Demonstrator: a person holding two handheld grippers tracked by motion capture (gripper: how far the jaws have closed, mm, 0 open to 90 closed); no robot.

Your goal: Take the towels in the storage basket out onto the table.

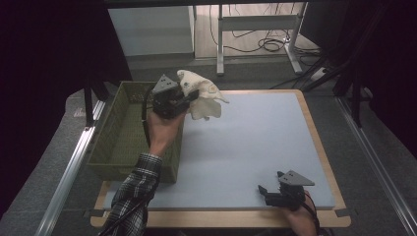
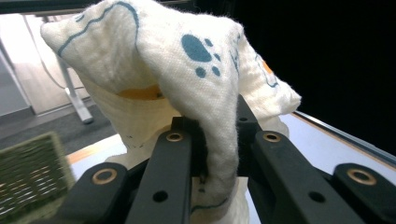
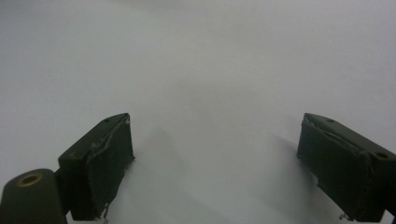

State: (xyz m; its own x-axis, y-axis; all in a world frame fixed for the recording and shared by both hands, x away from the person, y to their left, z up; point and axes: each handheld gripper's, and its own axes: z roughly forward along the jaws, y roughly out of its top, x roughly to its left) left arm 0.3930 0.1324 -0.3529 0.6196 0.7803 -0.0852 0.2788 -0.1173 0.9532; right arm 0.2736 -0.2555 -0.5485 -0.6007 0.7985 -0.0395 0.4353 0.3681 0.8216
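The left gripper (image 1: 189, 101) is up in the air, its jaws clamped tight on a cream cloth (image 1: 202, 96) printed with blue paw marks. In the left gripper view the fabric (image 2: 196, 70) is pinched right between the two black jaws, a fold squeezed in the narrow gap, with the rest billowing up above the jaw tips and draping over both sides. A strip of orange shows on the cloth just above the jaws, and a blue outline runs along its upper edge.

From the high view, the cloth hangs off the front of those jaws, clear of the blue mat (image 1: 255, 147) that covers the table, with its loose ends dangling below the jaw tips. Just beside the left hand (image 1: 164, 128), on the side away from the cloth, sits a green woven basket (image 1: 123, 132); the gripper is over the basket's near wall. A plaid sleeve (image 1: 135, 191) leads up to that hand.

Over to the right gripper (image 1: 265, 191): it is low at the near edge of the mat, well apart from the cloth. In the right gripper view its jaws stand wide open, with nothing between them but bare pale mat (image 3: 210, 93) stretching ahead of the tips.
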